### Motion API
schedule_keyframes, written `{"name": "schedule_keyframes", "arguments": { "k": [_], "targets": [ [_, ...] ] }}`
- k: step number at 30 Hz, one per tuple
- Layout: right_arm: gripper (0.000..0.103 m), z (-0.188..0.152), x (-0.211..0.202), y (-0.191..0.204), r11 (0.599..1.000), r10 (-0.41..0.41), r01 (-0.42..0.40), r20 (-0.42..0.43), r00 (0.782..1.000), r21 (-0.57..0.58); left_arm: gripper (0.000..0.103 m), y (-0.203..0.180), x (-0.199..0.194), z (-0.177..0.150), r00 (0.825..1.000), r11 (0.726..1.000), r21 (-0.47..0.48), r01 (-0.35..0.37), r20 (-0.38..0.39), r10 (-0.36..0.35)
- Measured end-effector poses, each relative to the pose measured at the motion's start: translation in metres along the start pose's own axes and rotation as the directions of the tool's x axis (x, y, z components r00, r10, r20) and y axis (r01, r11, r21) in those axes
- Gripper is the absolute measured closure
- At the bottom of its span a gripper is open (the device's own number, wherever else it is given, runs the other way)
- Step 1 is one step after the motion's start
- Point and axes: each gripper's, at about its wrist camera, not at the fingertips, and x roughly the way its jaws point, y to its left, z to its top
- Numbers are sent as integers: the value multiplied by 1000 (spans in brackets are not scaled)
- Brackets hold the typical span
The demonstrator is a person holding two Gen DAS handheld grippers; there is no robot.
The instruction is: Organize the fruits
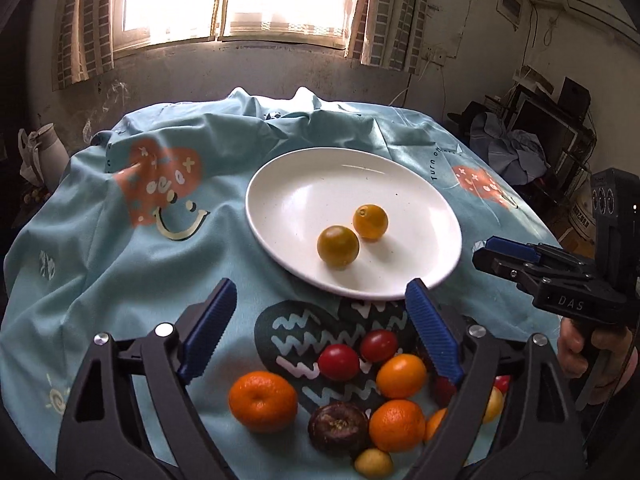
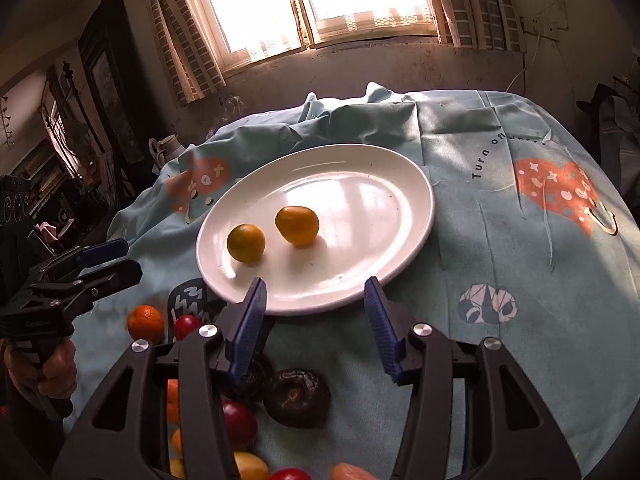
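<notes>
Fruit [image 1: 263,401] small, round, smooth: rolls easily, soft skin, grip across middle gently. Both claws apart, empty: left claw [image 1: 320,332], right claw [image 2: 316,328]. Plate [image 1: 280,184] holds two.

White plate [image 1: 304,184] holds two yellow-orange fruits [image 1: 338,245]. Beside the plate, light-blue tablecloth [image 1: 100,264] bears orange-red hearts, a dark zigzag patch, orange mandarins [image 1: 262,400], red tomatoes [image 1: 338,362].
</notes>
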Motion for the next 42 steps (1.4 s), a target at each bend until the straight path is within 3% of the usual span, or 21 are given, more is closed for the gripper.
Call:
{"name": "schedule_keyframes", "arguments": {
  "k": [4,7,10,12,16,22,26,31,34,36,38,40,42],
  "targets": [
    [51,-31,-23,14,995,53,-56,-47,998,-84,15,3,-24,-42,999,999,-27,47,-4,-47],
    [51,-55,-38,39,968,71,-84,-64,995,-238,15,-10,-33,-67,997,996,39,76,-12,-76],
    [51,-74,-40,54,934,81,-116,-115,990,-338,15,-17,-34,-82,1000,996,90,25,-12,-24],
    [51,-80,-36,58,923,75,-123,-144,987,-364,15,-13,-33,-83,1000,997,83,1,-10,0],
    [51,-86,-28,61,914,59,-123,-171,983,-387,15,-2,-35,-81,1000,999,28,25,-7,-25],
    [51,-96,-19,68,894,30,-113,-194,981,-434,15,-2,-38,-81,1000,999,26,28,1,-28],
    [52,-103,-16,77,861,-11,-76,-168,986,-502,15,-4,-41,-80,1000,999,32,25,10,-26],
    [62,-111,-11,84,805,-87,2,-114,990,-593,15,-3,-41,-80,1000,999,33,19,11,-20],
    [66,-113,-12,86,793,-90,3,-112,990,-609,15,-5,-41,-80,999,999,41,32,3,-32],
    [66,-110,-13,82,809,-74,-12,-122,990,-588,15,-10,-40,-82,998,996,62,67,-17,-66],
    [67,-99,-19,72,856,-25,-44,-127,992,-514,16,-22,-41,-85,990,983,118,139,-39,-136],
    [66,-85,-27,57,911,39,-84,-118,992,-404,21,-41,-47,-92,970,949,202,242,-62,-235],
    [66,-76,-31,44,943,68,-98,-104,992,-318,39,-62,-52,-102,947,899,299,321,-97,-306]
  ]
}}
